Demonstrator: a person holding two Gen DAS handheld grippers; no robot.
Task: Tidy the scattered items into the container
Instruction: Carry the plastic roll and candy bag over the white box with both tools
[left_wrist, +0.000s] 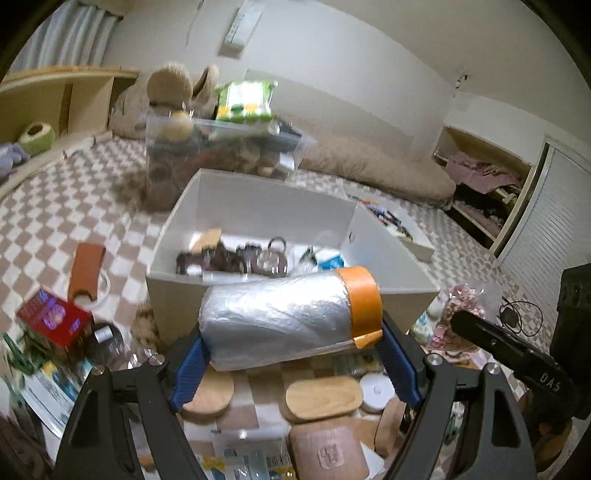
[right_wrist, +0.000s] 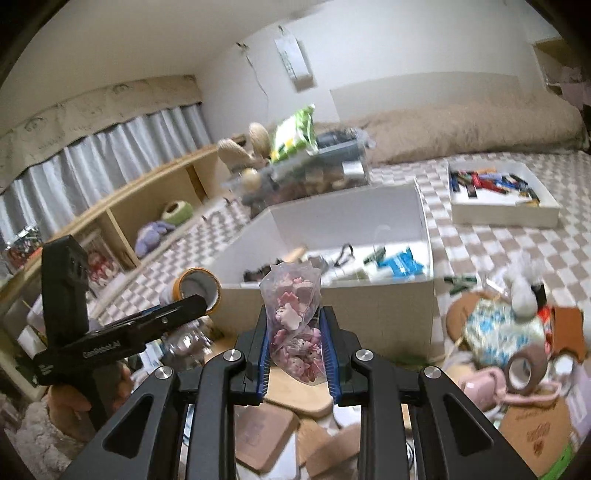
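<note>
Two grippers are loaded. Left gripper (left_wrist: 291, 354), lower centre of its view, clamps a roll of plastic sheeting (left_wrist: 280, 317) crosswise, blue pads pressed on both ends, its orange-taped end at the right pad. Right gripper (right_wrist: 295, 354), lower centre of its view, is clenched on a clear bag of pink trinkets (right_wrist: 293, 317), which stands upright between the fingers. White container (left_wrist: 391, 258) sits just beyond both.

A roll (left_wrist: 280, 317) wrapped in crinkled, glossy silvery plastic film, with a band of matt orange tape at one end, was seen beside smooth pale wooden lids (left_wrist: 323, 400). A clear, shiny plastic bag (right_wrist: 293, 321) of pink pieces was noted. The white box (left_wrist: 373, 258) was smooth and matt, the checked cloth (left_wrist: 44, 221) soft-looking.
</note>
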